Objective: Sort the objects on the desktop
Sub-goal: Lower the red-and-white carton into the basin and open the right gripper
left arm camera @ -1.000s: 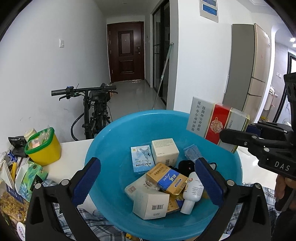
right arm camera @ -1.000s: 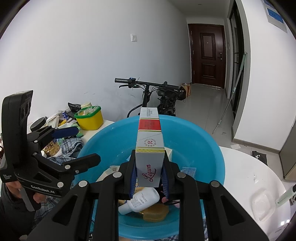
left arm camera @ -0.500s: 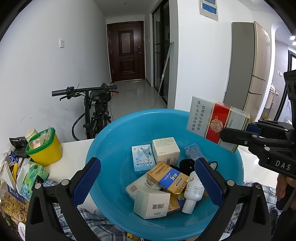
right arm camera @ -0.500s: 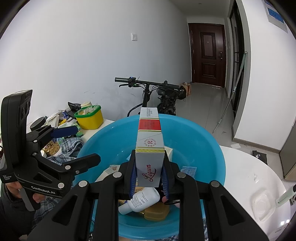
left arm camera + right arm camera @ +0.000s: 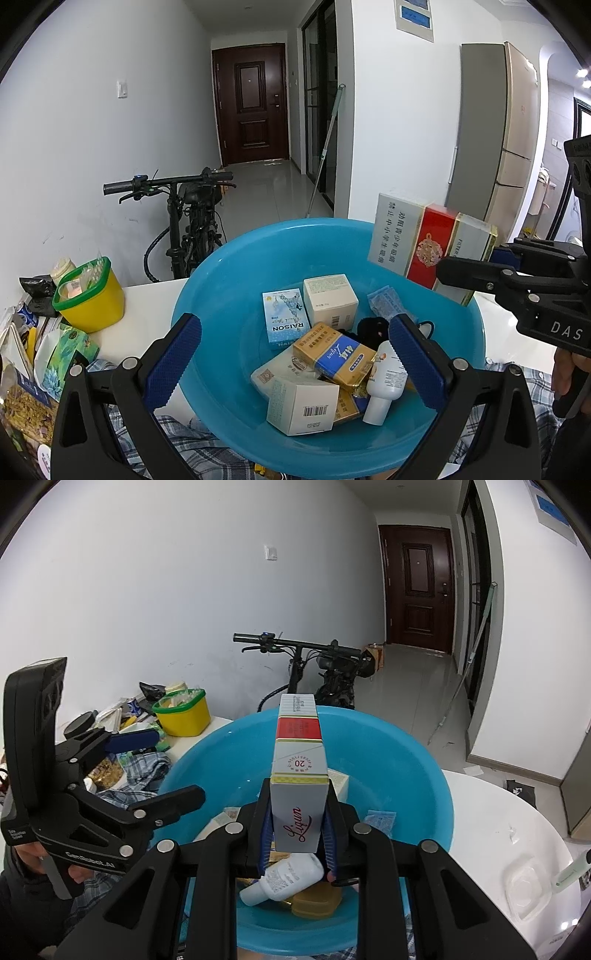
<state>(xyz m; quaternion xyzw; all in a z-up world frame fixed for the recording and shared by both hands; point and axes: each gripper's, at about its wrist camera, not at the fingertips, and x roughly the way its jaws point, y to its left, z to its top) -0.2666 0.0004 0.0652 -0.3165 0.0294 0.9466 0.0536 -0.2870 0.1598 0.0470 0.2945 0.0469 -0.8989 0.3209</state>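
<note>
Nearest the right wrist camera, the right gripper (image 5: 297,830) has its jaws clamped on the lower end of a cigarette carton (image 5: 298,771), which juts forward over the blue basin (image 5: 424,775). Over the past second nothing has changed: the carton hangs in the same spot above the basin and neither hand has shifted, so the drop is still pending and the sorting is paused mid-delivery. The left gripper (image 5: 295,363) has its jaws spread wide and empty, framing the basin's near side. Inside lie a white bottle (image 5: 384,380), a gold and blue Liqun pack (image 5: 334,356), a barcoded white box (image 5: 301,406) and a RAISON box (image 5: 284,319). Beyond, on the white bench (image 5: 147,314), stands a yellow tub (image 5: 90,299) among unsorted packets, then a bicycle (image 5: 192,221).
</note>
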